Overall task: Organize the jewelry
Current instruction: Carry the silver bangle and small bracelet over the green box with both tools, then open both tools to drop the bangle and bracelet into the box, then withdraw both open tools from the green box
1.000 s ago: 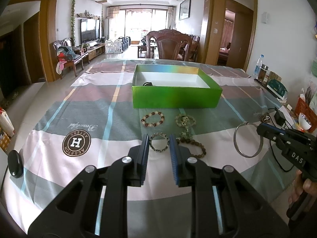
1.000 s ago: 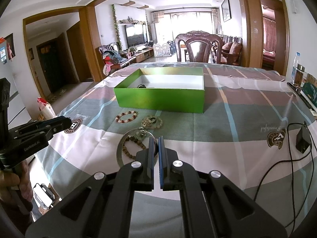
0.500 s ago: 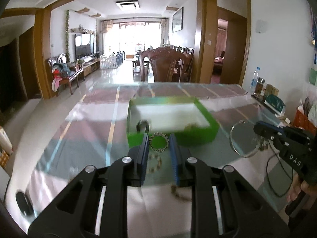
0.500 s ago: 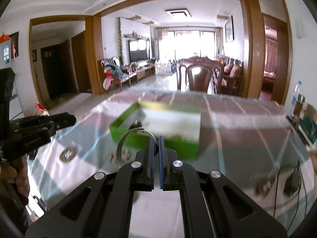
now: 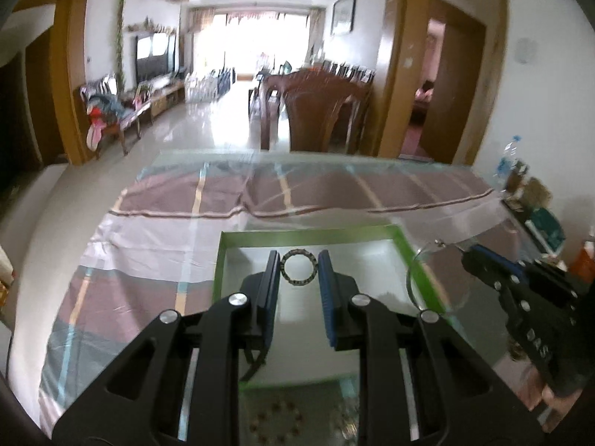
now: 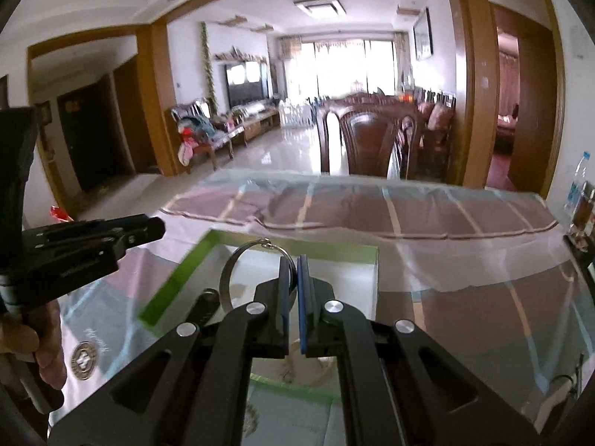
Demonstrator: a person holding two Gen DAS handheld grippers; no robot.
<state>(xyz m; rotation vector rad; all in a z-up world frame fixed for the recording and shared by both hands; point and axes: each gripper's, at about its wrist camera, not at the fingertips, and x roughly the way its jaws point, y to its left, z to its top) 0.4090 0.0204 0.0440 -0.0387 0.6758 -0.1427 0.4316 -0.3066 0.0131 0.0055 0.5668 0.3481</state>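
My left gripper is shut on a small dark beaded bracelet, held upright between its pads above the white inside of the green box. My right gripper is shut on the rim of a thin silver bangle, which sticks out to its left over the same green box. The right gripper with the silver bangle also shows at the right of the left wrist view. A black band lies in the box under my left fingers.
A red beaded bracelet lies on the checked tablecloth in front of the box. A wooden chair stands at the table's far side. Bottles stand at the right edge. The left gripper and a hand fill the left.
Both grippers lifted off the cloth with their bracelets and moved forward; they are now over the green box instead of short of it. The other bracelets have dropped to the bottom of the view.
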